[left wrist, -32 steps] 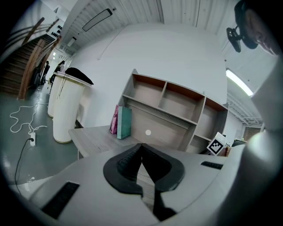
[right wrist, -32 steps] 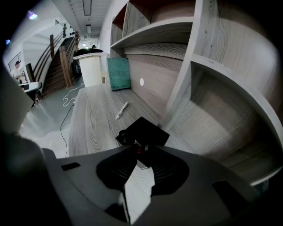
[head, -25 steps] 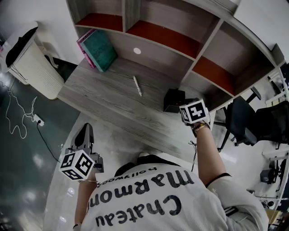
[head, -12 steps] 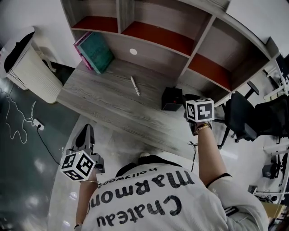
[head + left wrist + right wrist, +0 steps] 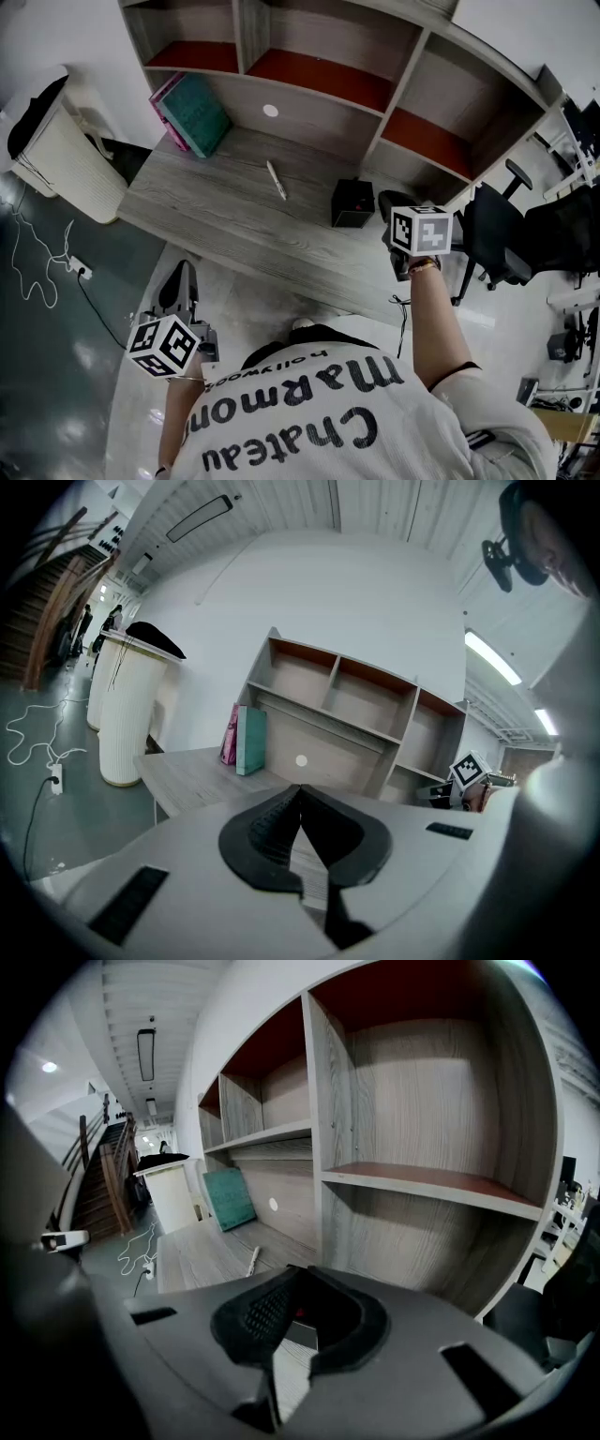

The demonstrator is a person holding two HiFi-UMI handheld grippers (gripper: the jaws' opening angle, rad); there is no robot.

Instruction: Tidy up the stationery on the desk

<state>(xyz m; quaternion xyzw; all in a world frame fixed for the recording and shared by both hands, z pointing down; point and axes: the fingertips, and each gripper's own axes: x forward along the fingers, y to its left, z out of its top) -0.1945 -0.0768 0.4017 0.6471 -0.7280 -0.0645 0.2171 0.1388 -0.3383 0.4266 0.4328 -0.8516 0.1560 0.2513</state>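
Observation:
A white pen (image 5: 276,178) lies alone in the middle of the grey wooden desk (image 5: 216,211). A small black box (image 5: 352,202) stands near the desk's right end. My right gripper (image 5: 389,201) hovers just right of the box and above it. Its jaws have just been closing and now meet at the tips (image 5: 298,1269) with nothing between them. The pen (image 5: 251,1260) shows beyond them. My left gripper (image 5: 181,274) hangs off the desk's front edge, low at the left. It is shut and empty (image 5: 300,787).
Teal and pink books (image 5: 192,112) lean against the shelf unit's back at the desk's left end. A tall white bin (image 5: 66,141) stands left of the desk, with a cable (image 5: 37,253) on the floor. A black office chair (image 5: 497,234) is at the right.
My right gripper has risen and drifted right, away from the black box, and its marker cube has rolled. The left gripper has stayed in place.

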